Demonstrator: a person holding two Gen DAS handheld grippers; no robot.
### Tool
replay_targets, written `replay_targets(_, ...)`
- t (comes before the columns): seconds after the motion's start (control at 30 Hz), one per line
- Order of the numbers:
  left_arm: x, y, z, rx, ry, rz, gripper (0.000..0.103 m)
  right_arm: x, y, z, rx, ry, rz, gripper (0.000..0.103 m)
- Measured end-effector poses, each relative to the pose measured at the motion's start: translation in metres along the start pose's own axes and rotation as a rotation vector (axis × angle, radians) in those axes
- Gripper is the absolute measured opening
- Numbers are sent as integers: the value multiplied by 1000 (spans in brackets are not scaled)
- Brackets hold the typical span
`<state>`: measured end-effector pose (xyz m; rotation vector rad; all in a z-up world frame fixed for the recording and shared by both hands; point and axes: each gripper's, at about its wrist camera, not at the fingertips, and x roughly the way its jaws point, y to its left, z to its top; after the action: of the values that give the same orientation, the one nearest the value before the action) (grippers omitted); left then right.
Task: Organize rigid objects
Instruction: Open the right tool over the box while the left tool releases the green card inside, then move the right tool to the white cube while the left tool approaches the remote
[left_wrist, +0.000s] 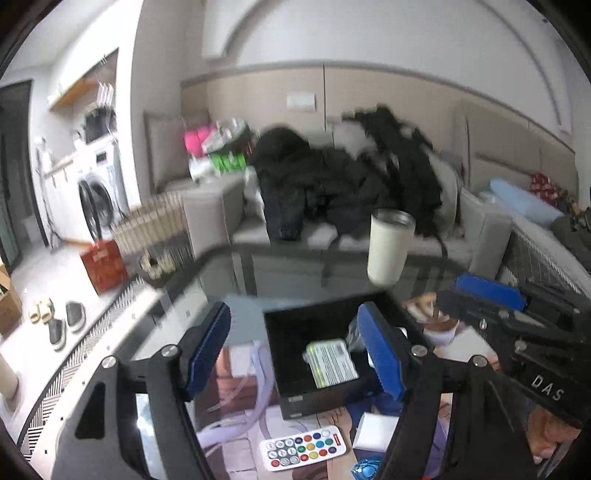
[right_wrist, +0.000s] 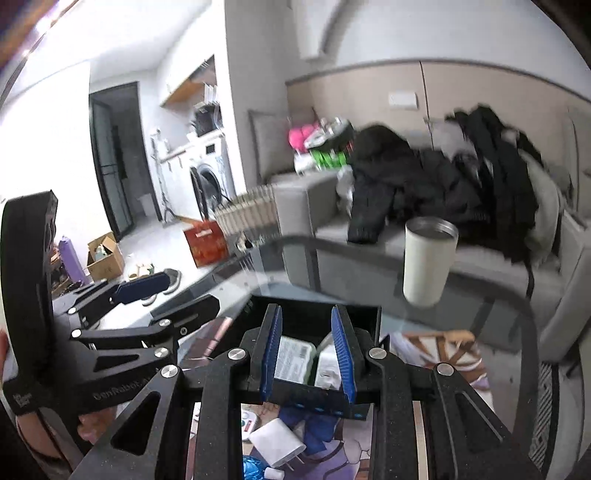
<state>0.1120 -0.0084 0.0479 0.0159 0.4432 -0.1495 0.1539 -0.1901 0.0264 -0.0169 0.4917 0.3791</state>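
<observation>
Left claw (left_wrist: 295, 350) spread, empty, above black box (left_wrist: 291, 332) on glass worktop (left_wrist: 295, 269). Right claw (right_wrist: 307, 354) narrow, nothing visibly gripped. Box holds labelled items; remote (left_wrist: 303, 448) lies beside it.

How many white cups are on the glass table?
1. The white cup stands alone on the glass table, behind the black box. More may be out of view.

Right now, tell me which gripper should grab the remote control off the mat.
Left. The left gripper is open and empty, and the remote control lies just below it in its own view. The right gripper stands narrower, over the white charger.
</observation>
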Motion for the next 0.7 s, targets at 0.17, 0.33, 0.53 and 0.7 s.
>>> replay_targets(0.17, -41, 5, -4, 29, -124, -72, 77, -38, 11, -5, -62, -85, 21, 28)
replay_targets(0.33, -83, 9, -15, 97, -285, -78, 91, -71, 15, -14, -89, -173, 36, 31)
replay_targets(0.53, -83, 12, -25, 137, -230, -88, 99, -84, 21, -28, -128, -169, 64, 43)
replay_targets(0.7, -52, 13, -33, 142, -67, -79, 99, -72, 25, -32, -134, -112, 83, 43)
